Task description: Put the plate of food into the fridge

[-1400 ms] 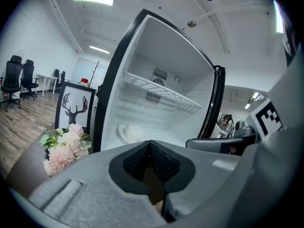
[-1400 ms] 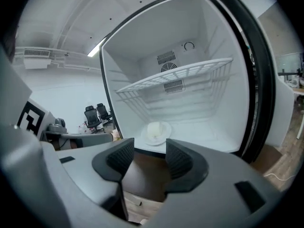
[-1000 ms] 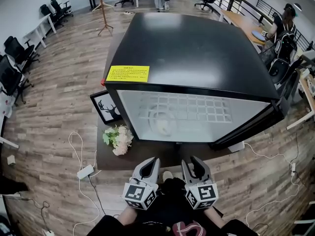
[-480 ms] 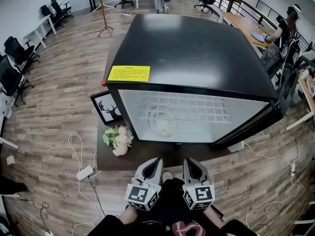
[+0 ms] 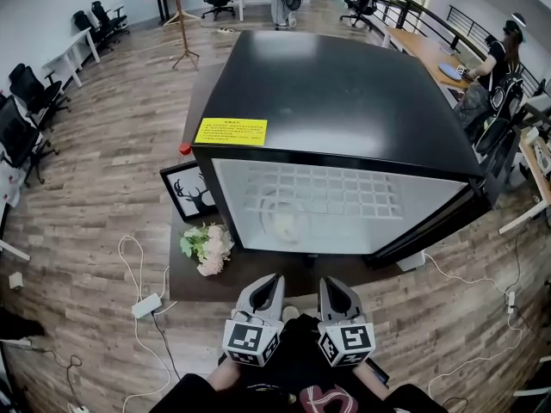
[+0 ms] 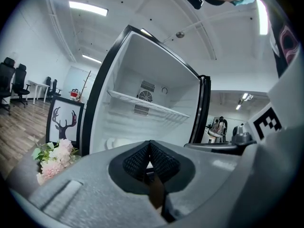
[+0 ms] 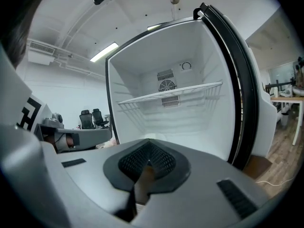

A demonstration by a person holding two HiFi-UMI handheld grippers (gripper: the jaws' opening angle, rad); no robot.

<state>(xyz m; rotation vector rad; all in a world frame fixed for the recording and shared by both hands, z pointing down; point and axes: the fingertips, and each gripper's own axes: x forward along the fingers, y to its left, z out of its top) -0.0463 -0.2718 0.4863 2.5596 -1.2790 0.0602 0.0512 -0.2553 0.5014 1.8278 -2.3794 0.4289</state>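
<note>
My left gripper (image 5: 266,284) has its pads pressed together on nothing. The plate (image 5: 284,222) already lies on the fridge (image 5: 344,93) floor, toward its left edge, under the wire shelf (image 5: 344,198). I'd judge it stiff, brittle and slick-rimmed, with a load liable to slide, so I'd pinch the near rim and keep it level. My right gripper (image 5: 332,284) has just been closing and now meets on nothing. Only the gripper views show the rear fan grille (image 7: 166,85); only the head view shows the yellow label (image 5: 230,131).
</note>
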